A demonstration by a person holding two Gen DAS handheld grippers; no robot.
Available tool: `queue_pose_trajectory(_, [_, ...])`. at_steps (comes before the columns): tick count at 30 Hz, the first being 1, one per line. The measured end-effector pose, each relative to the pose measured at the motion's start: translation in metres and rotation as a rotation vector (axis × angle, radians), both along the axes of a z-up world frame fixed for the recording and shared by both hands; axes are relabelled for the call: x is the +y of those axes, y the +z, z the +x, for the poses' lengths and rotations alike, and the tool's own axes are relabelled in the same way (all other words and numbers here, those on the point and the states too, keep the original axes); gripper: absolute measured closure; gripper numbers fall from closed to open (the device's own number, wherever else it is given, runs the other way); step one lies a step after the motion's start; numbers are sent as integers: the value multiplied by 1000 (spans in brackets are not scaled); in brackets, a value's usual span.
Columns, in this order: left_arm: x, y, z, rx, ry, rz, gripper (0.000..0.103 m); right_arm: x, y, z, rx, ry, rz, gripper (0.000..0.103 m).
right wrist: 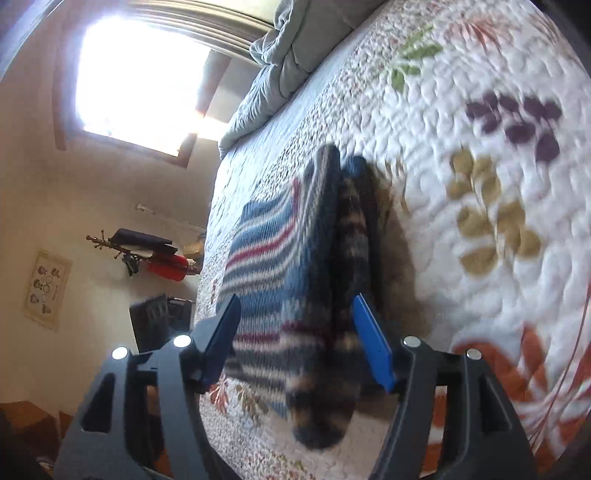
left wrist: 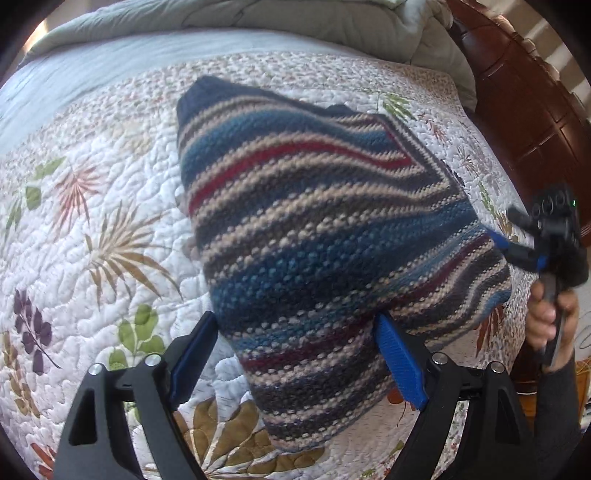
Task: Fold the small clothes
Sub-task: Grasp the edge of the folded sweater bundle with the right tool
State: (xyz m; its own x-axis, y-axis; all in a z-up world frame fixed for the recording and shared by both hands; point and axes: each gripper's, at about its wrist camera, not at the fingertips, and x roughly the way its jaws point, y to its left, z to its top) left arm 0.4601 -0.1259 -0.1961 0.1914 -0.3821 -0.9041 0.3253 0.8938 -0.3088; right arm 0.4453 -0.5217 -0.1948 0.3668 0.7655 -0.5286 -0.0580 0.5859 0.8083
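A striped knit sweater [left wrist: 317, 236] in blue, beige, red and grey lies folded on the floral quilt [left wrist: 92, 229]. My left gripper [left wrist: 295, 339] is open, its blue fingers [left wrist: 399, 365] on either side of the sweater's near corner, which lies between them. The right gripper [left wrist: 517, 247], held by a hand [left wrist: 550, 325], sits at the sweater's right edge. In the right wrist view, the right gripper [right wrist: 295, 325] is open with its blue fingers [right wrist: 373, 347] straddling the sweater's folded edge [right wrist: 314, 295]. The view is blurred.
A grey-green duvet [left wrist: 258, 18] is bunched at the far end of the bed. A dark wooden bed frame [left wrist: 524, 96] runs along the right. In the right wrist view, a bright window [right wrist: 140, 77] and a wall rack with clothes [right wrist: 147, 251] show beyond the bed's edge.
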Motion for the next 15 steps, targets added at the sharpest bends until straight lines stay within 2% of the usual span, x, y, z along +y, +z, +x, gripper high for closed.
queue_pose_trajectory(4, [1,0,-1,-3,11,-17,16,16,5,39,18,38,-60,39])
queue_pose_trajectory(6, [2,5,-2,-10,14,-23,17,30,3,58,29,55,-127,39])
queue_pose_trajectory(7, [5,10,-4,-19,13,-26,17,34,1,63,39,60,-146,45])
queue_pose_trajectory(8, [7,17,-7,-35,9,-34,17,40,1,68,40,73,-157,58])
queue_pose_trajectory(9, [8,27,-8,-65,6,-50,17,46,5,70,27,100,-185,93])
queue_pose_trajectory(10, [10,34,-9,-96,86,-66,17,54,9,72,-1,105,-224,93])
queue_pose_trajectory(13, [15,57,-13,-196,76,-159,17,56,32,71,-129,81,-277,95])
queue_pose_trajectory(14, [12,57,-13,-211,67,-157,17,54,36,71,-165,62,-288,95])
queue_pose_trajectory(15, [8,50,-9,-201,66,-127,17,48,31,72,-150,38,-304,95])
